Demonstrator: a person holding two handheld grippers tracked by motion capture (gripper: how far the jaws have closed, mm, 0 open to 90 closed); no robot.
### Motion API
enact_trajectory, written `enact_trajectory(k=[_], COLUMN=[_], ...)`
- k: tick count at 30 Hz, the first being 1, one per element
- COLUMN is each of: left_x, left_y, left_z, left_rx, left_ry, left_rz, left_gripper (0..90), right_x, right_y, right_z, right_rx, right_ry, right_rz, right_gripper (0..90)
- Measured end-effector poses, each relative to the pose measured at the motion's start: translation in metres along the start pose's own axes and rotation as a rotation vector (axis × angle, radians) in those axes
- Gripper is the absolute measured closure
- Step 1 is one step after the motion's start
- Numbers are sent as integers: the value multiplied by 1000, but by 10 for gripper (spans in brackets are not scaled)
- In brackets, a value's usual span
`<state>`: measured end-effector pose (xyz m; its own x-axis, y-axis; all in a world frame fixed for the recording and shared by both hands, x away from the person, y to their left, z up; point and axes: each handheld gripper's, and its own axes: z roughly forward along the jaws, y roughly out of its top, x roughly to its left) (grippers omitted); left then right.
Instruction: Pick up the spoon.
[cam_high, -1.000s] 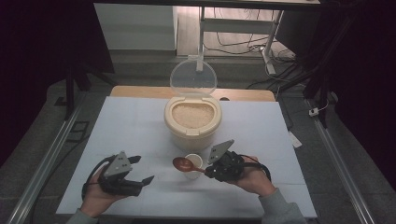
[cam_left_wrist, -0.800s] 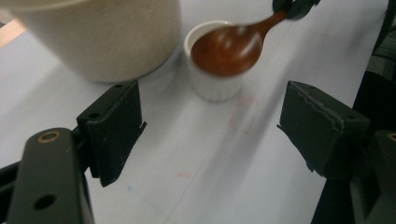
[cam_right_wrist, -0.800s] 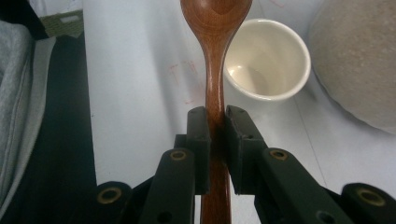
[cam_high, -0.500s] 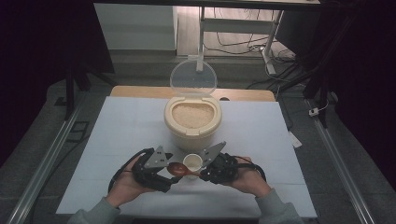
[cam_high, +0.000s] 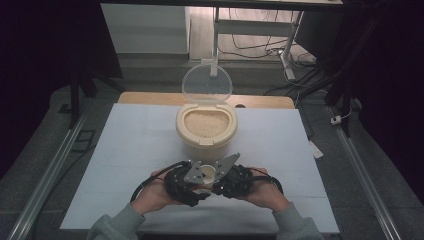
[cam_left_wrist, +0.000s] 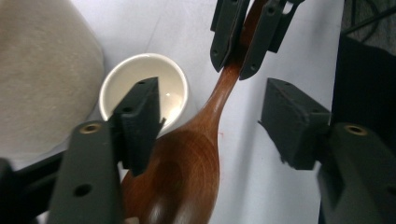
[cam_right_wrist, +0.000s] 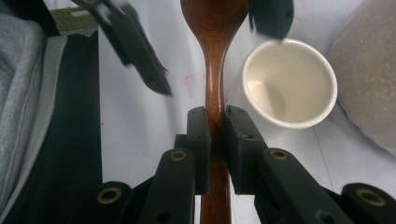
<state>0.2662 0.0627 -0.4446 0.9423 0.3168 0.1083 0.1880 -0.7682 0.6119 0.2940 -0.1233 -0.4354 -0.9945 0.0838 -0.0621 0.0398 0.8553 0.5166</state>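
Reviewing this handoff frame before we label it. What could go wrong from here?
1. The right gripper is shut on the wooden spoon by its thin handle; the left gripper is open around the bowl end and could knock it askew when closing.
2. The small cup sits right beside the spoon, so a sideways nudge could tip it.
3. The open rice container stands close behind, so its rice could spill.

The spoon (cam_left_wrist: 187, 158) is brown wood, smooth and a bit shiny, with lines of grain in its bowl. The small cup (cam_right_wrist: 289, 84) looks like cream china, glossy inside. The big container (cam_high: 206, 131) looks like dull cream plastic, and its lid (cam_high: 206, 85) is clear plastic. The rice (cam_high: 206, 122) inside looks grainy and rough. The jaws of the right gripper (cam_right_wrist: 215, 128) are matt black plastic. The table cover (cam_high: 130, 145) is pale, flat and matt. The sleeve (cam_right_wrist: 18, 93) is soft grey cloth.
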Motion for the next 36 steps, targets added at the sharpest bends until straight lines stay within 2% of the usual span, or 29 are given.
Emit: enact_trajectory(k=[3, 4, 10, 11, 12, 13, 15, 18, 21, 23, 25, 29, 31, 32, 36], left_x=[-1, 0, -2, -2, -2, -2, -4, -4, -4, -3, -1, 3, 4, 6, 9], left_y=[1, 1, 0, -1, -1, -1, -2, -4, -7, -7, -9, -12, -13, -15, -18], left_z=[4, 5, 9, 10, 11, 11, 12, 12, 13, 13, 12, 4, 3, 0, -3], left_rx=[24, 32, 64, 68, 73, 81, 82, 96, 101, 95, 92, 57, 49, 40, 23], left_ry=[-1, 0, -12, -10, -7, -15, -26, -58, -100, -101, -84, -28, -16, 2, 28], left_rz=[12, 17, 47, 47, 49, 60, 70, 94, 83, 79, 70, 20, 8, -11, -38], left_gripper=[445, 489, 574, 627, 627, 677, 707, 746, 774, 778, 780, 782, 782, 782, 783], right_x=[1, 2, 5, 6, 6, 7, 8, 10, 13, 14, 12, 7, 6, 6, 2], right_y=[1, 1, 3, 4, 4, 5, 6, 7, 9, 9, 8, 4, 1, -1, -10], right_z=[0, -1, 0, -1, -1, -2, -1, 1, 1, 0, -3, -16, -21, -22, -33], right_rx=[3, 6, -10, -12, -12, -16, -22, -21, -40, -50, -77, -198, -243, -266, -370], right_ry=[-2, -6, -6, 1, 1, -8, 0, 15, 9, -6, -23, -94, -127, -149, -237], right_rz=[-13, -28, -49, -61, -61, -79, -76, -102, -110, -106, -76, 0, 36, 62, 176], right_gripper=[805, 805, 805, 805, 805, 805, 805, 801, 794, 785, 760, 665, 637, 623, 575])
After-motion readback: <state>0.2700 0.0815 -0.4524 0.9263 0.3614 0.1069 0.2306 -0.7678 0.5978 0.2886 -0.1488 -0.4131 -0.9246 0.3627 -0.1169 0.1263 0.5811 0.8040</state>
